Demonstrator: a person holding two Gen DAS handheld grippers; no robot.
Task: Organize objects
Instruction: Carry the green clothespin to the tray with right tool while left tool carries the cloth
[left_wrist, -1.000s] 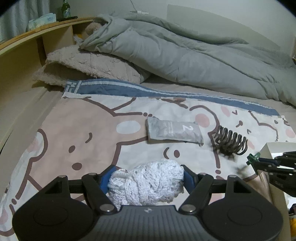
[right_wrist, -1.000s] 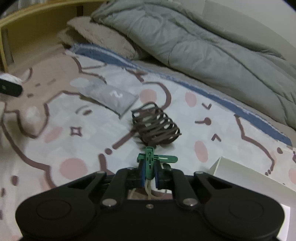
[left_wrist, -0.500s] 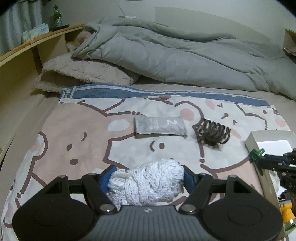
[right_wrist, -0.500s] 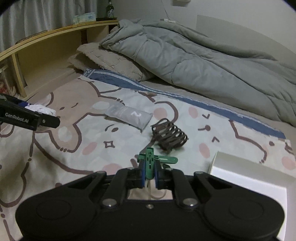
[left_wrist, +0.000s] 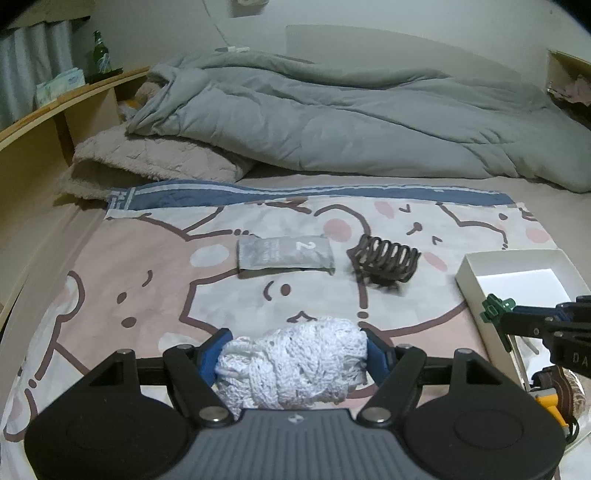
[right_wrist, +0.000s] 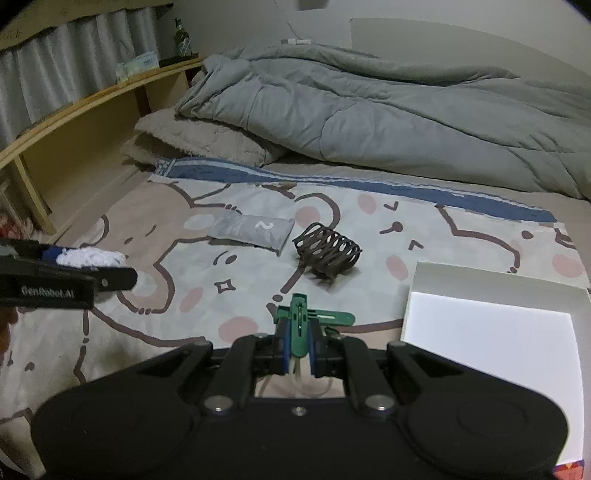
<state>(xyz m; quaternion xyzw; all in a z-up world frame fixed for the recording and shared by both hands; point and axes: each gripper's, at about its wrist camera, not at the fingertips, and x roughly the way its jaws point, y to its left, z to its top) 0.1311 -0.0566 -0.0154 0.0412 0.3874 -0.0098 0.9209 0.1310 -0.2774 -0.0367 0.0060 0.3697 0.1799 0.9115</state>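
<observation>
Both loads have lifted off the bed toward the box (right_wrist: 495, 284): left gripper (left_wrist: 291, 354) pinching knit bundle (left_wrist: 291, 369), right gripper (right_wrist: 298, 343) clamping green clip (right_wrist: 301, 319) just left of it, ready for boxing.

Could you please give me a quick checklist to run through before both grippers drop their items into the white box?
1. Left gripper shut on the white knitted bundle: ok.
2. Right gripper shut on the green clip: ok.
3. White box open, visible floor bare: ok.
4. Either gripper above the box: not ok.
5. Hair claw and grey sachet clear of the box: ok.
</observation>
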